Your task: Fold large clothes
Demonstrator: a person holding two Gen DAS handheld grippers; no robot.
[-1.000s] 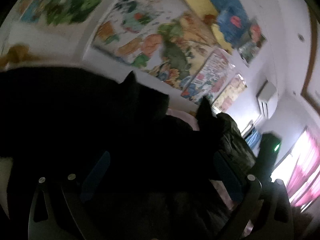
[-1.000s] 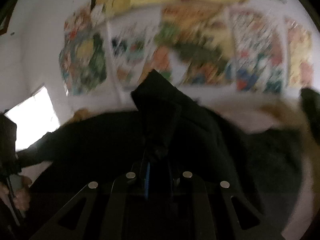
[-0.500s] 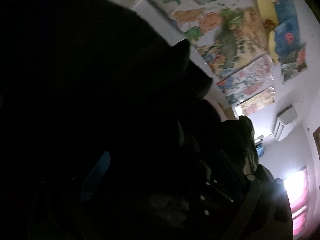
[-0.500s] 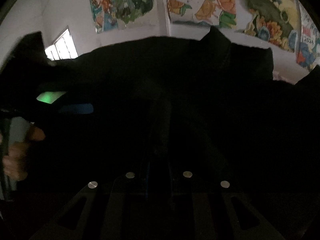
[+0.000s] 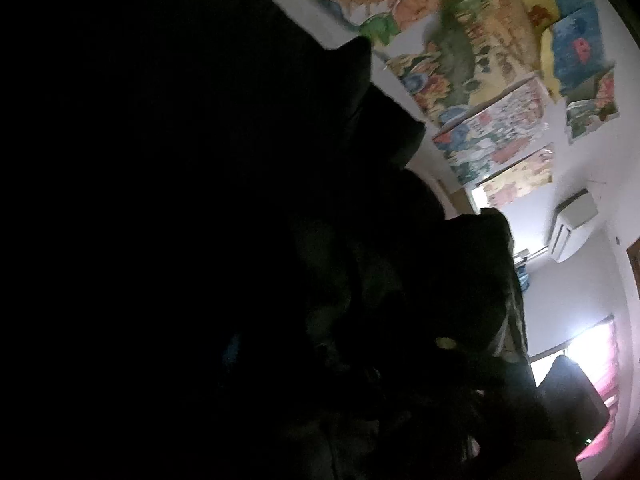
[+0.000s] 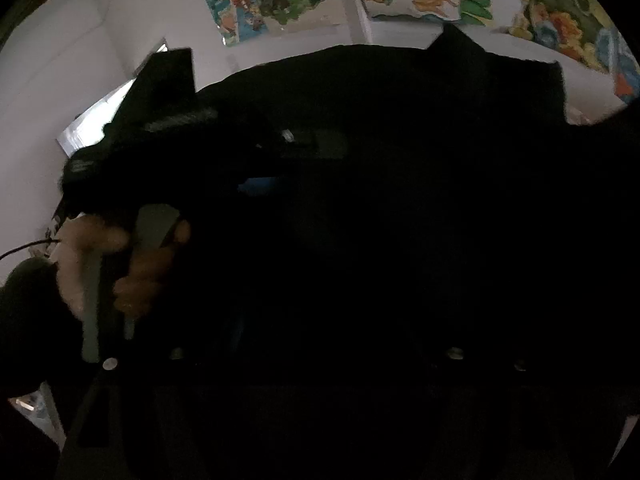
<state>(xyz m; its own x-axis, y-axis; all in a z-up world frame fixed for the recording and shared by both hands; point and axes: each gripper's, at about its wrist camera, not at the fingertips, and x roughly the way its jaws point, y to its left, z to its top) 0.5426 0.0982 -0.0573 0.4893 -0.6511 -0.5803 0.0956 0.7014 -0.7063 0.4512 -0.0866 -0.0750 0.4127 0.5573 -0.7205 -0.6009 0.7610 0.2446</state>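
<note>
Left gripper [image 6: 256,178]: from my right camera I read a dark body with a blue pad, side-on, against the cloth; whether it is clenched or released I cannot tell.
Left hand [image 6: 140,268]: wrapped round that gripper's pale handle, at the left of the right view.
Right gripper: its own fingers are lost in darkness under cloth; I cannot tell whether it grips.
Garment: large black heavy-fabric garment [image 6: 400,128], raised in front of both cameras, filling most of each view, its upper edge with two peaked corners outlined against the wall.
Second dark mass: a duller, olive-tinged bundle [image 5: 480,280] beyond the black cloth in the left view; I cannot identify it.
Surroundings: white wall with colourful cartoon posters [image 5: 472,76], white wall air conditioner [image 5: 572,224], bright window with pink curtain [image 5: 600,364].
Step in hand: I judge the garment is lifted and spread, ahead of a fold.
Next move: likely lower it flat, edges aligned, before bringing one side over.
</note>
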